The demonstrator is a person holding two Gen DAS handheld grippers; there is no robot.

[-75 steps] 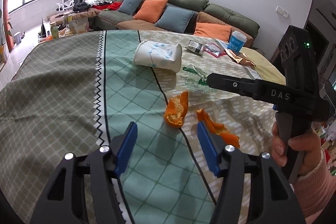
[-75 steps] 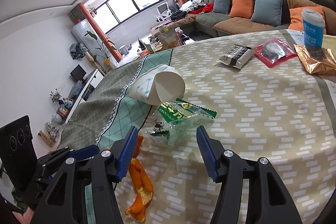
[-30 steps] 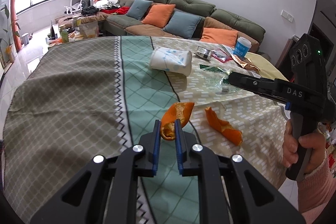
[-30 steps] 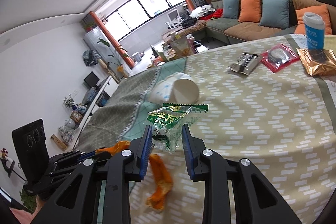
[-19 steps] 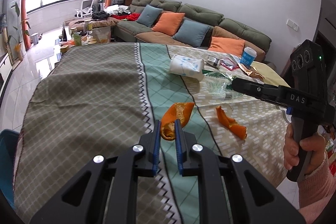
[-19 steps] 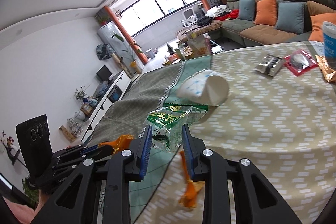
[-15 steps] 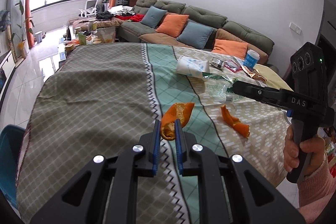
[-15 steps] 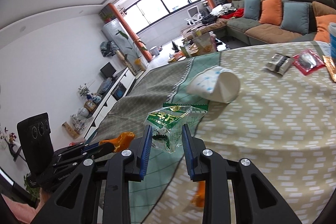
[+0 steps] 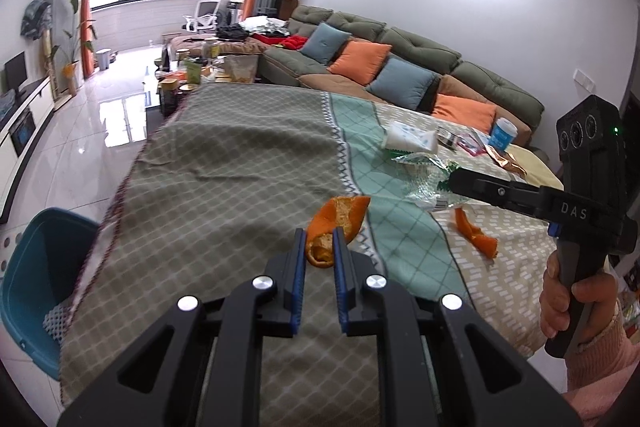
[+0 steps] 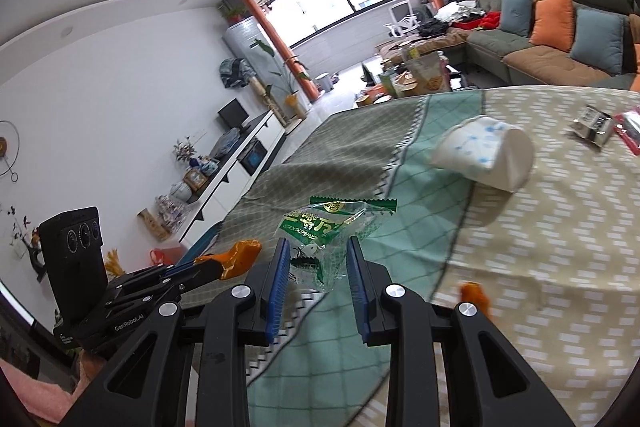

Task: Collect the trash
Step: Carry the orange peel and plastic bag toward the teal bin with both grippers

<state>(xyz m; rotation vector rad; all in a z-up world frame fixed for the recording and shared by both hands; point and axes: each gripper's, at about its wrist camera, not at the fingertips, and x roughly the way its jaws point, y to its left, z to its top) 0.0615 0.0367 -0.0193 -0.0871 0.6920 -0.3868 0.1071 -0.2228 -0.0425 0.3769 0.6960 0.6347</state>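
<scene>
Since a second ago both hands have swung away from the middle of the table toward its left end, each carrying a catch. The left gripper [image 9: 320, 247] is pinched almost fully shut on a curl of orange peel [image 9: 338, 221], held clear above the grey-checked tablecloth [image 9: 224, 187]. The right gripper [image 10: 318, 267] is clamped part-way on a crumpled clear-and-green snack wrapper [image 10: 328, 231], also lifted off the cloth. A blue bin [image 9: 36, 279] has come into the left wrist view, standing on the floor just beside the table's left edge; I judge it the drop point, so both loads look close to disposal. What shows of its inside looks bare. Left on the table are 1 more strip of peel [image 9: 476, 237], a tipped paper cup [image 10: 486, 157], a blue-labelled cup [image 9: 502, 135] and several foil packets.
</scene>
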